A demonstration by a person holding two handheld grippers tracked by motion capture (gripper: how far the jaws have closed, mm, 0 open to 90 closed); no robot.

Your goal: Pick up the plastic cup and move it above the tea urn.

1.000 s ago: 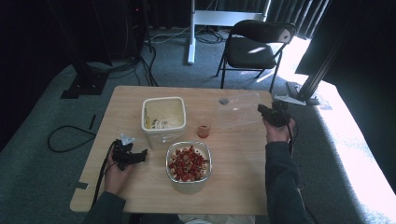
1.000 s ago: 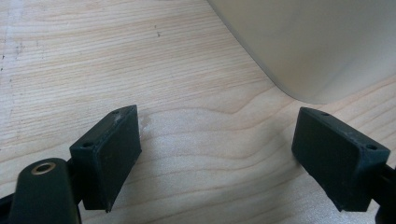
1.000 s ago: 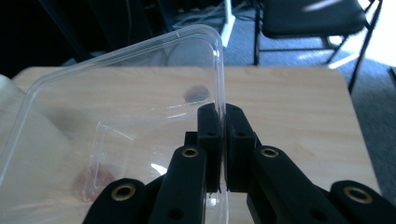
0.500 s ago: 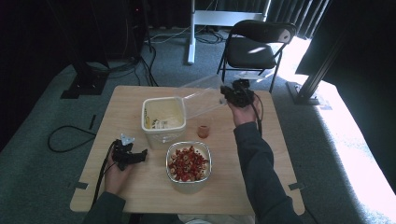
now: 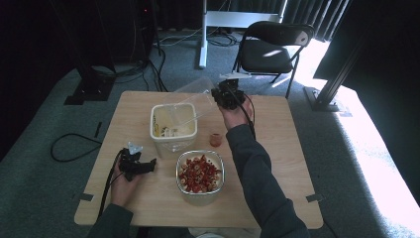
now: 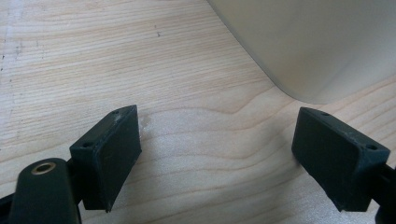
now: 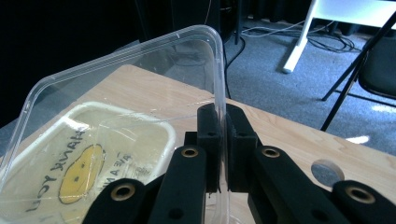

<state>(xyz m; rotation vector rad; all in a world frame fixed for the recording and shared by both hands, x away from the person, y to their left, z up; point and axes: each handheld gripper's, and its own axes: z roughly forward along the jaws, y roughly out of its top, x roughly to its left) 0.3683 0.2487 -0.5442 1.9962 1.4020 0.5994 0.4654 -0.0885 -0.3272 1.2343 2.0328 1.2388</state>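
Observation:
My right gripper (image 5: 225, 95) is shut on the edge of a clear plastic lid (image 5: 190, 101) and holds it tilted in the air, over the far right part of a cream tub (image 5: 173, 144). In the right gripper view the pads (image 7: 208, 135) pinch the lid's rim (image 7: 140, 84), and the tub (image 7: 140, 122) with a yellow face printed on its bottom lies below. My left gripper (image 5: 150, 166) rests on the table at the near left, open. Nothing is between its jaws (image 6: 217, 121), and the tub's wall (image 6: 317, 46) is just ahead.
A clear container (image 5: 200, 198) of red pieces stands in front of the tub. A small reddish piece (image 5: 215, 140) lies on the wooden table (image 5: 277, 163) to its right. A pale round disc (image 7: 327, 171) lies on the tabletop. A black chair (image 5: 270, 47) stands beyond the far edge.
My right hand has carried the clear lid from the right side of the table leftward and a little up, to above the cream tub. The left gripper has stayed put.

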